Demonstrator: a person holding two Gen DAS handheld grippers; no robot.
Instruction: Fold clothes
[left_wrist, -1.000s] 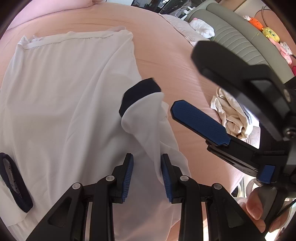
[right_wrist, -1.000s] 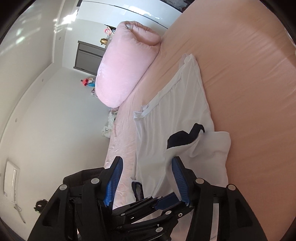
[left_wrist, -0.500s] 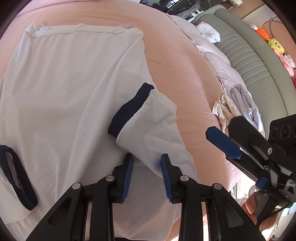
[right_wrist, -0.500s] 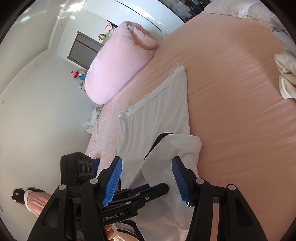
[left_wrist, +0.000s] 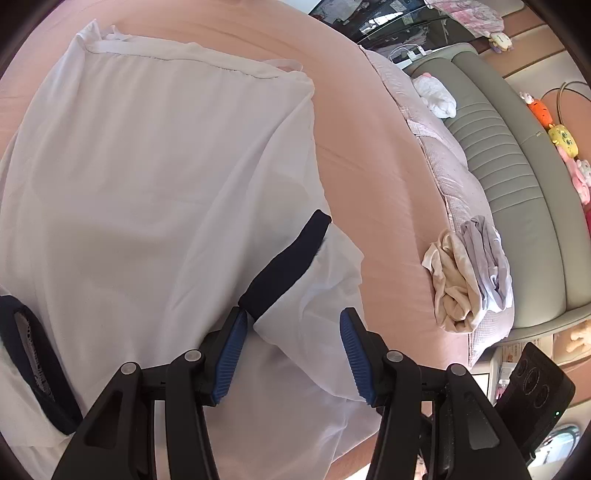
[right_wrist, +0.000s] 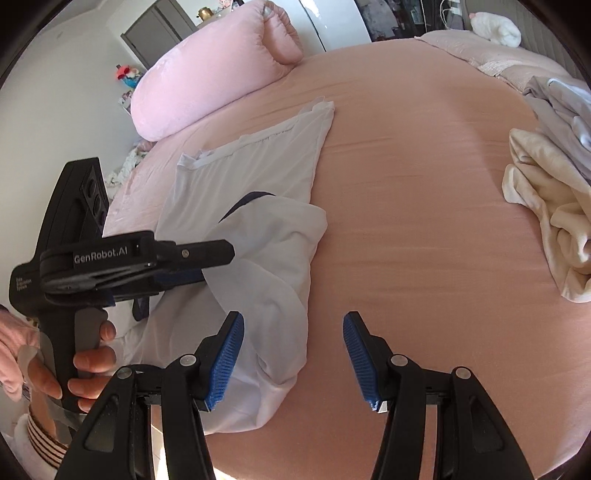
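One white shirt (left_wrist: 147, 192) lies spread on the pink bed (left_wrist: 369, 155), hem toward the pillow end and collar near the bed's edge, and its right-hand sleeve (left_wrist: 317, 280), edged by a navy cuff (left_wrist: 284, 266), now rests folded inward over the body of the garment. A second ago that sleeve was bunched and lifted between the pads of the left tool (left_wrist: 291, 354); half a second ago the pads were narrow around its cloth; now the left tool stands wide open, its blue pads on either side of the sleeve with nothing gripped, so the sleeve has been let go and lies where it was laid. The right tool (right_wrist: 293, 358) has swung away from the shirt: it was close over the sleeve earlier, and now it hovers with its pads well apart and holding nothing, over the sleeve's outer edge and bare sheet. To judge by this, one sleeve fold is placed, though loosely and with wrinkles, while the rest of the shirt stays flat and unfolded. Beyond it, a crumpled pile of clothes (right_wrist: 546, 206) waits near the bed's far side, and a pink pillow (right_wrist: 210, 85) sits past the hem.
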